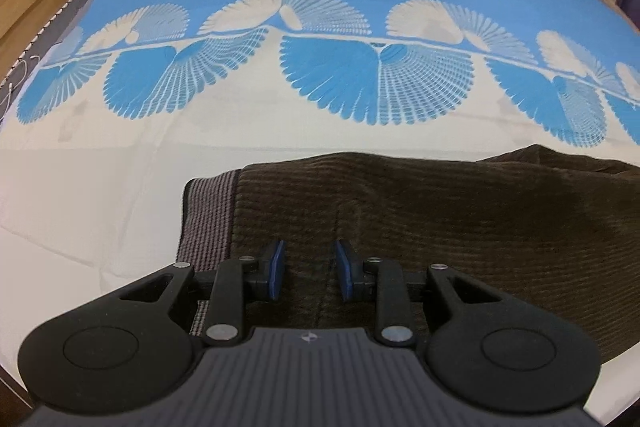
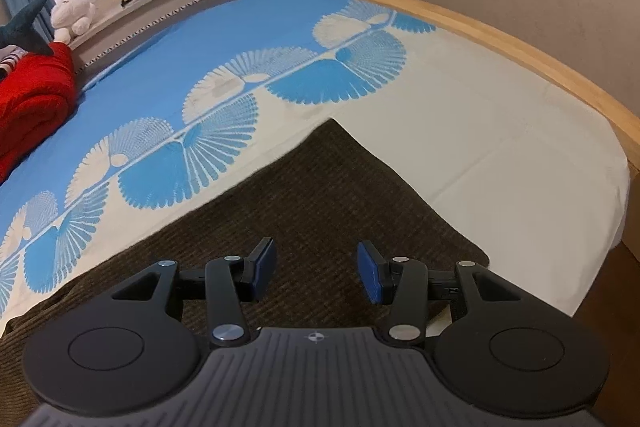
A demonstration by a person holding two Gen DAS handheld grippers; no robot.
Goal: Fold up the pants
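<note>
Soft even indoor light, strong fisheye bending, slightly grainy.

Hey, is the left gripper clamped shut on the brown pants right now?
No, the left gripper is open, its blue pads apart above the brown pants with nothing pinched between them.

You've got dark brown ribbed corduroy pants lying flat on the white part of the bedsheet, w/ a lighter grey-brown striped layer showing along their left edge. From the right wrist cam the same pants run to a neat far corner, edges straight, fabric smooth w/ few wrinkles.
</note>
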